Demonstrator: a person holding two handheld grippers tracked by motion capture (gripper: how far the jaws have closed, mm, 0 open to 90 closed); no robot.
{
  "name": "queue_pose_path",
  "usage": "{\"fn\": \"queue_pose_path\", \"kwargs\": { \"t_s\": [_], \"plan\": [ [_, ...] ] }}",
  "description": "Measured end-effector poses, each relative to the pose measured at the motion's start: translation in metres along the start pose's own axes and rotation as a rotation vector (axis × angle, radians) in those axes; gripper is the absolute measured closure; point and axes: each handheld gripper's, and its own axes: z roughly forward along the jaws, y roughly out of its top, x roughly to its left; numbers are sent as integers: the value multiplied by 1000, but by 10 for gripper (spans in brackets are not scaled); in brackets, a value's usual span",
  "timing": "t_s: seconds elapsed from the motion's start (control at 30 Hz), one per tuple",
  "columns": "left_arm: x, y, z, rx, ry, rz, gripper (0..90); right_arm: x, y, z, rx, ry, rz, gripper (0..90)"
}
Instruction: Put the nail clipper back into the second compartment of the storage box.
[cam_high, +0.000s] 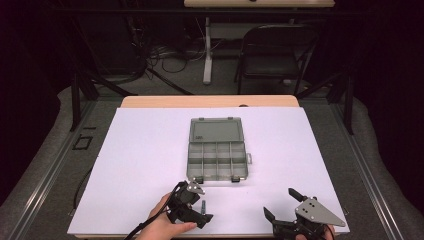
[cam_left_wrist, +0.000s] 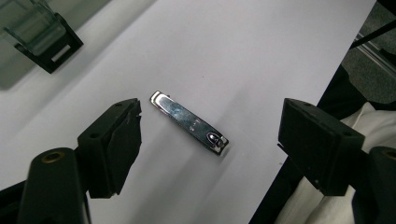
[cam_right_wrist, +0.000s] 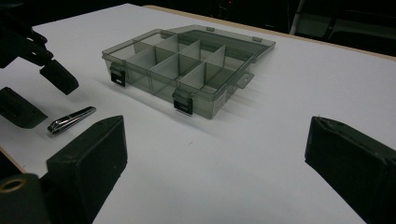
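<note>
A shiny metal nail clipper (cam_high: 203, 205) lies flat on the white sheet near the front edge. My left gripper (cam_high: 201, 204) is open, one jaw on either side of the clipper (cam_left_wrist: 189, 122) without touching it. The right gripper view shows that clipper (cam_right_wrist: 71, 120) between the left gripper's fingers (cam_right_wrist: 58, 77). A clear grey compartment box (cam_high: 218, 161) sits in the middle of the sheet with its lid (cam_high: 216, 131) folded back flat; its cells look empty. My right gripper (cam_high: 279, 202) is open at the front right, nothing between its jaws, and faces the box (cam_right_wrist: 187, 70).
The white sheet (cam_high: 140, 150) covers the wooden table up to its far edge (cam_high: 210, 101). A black latch of the box (cam_left_wrist: 44, 39) shows at the upper left of the left gripper view. Behind the table stand a folding chair (cam_high: 275, 55) and a table leg (cam_high: 207, 50).
</note>
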Motion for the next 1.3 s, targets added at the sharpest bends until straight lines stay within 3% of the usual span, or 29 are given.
{"fn": "queue_pose_path", "kwargs": {
  "t_s": [0.3,0.73,0.93,1.13,1.3],
  "plan": [
    [0,-4,9,19,-6,-18,330,-1,0,0,11,4,-4,61],
    [5,-7,12,18,-15,-57,352,-1,-1,0,22,12,-3,65],
    [3,-7,12,18,18,-66,401,0,-1,1,21,15,1,74],
    [-1,-6,13,33,63,-42,437,-2,-1,1,18,20,11,85],
    [-4,-3,14,69,97,10,481,-1,-1,2,14,25,11,91]
  ]
}}
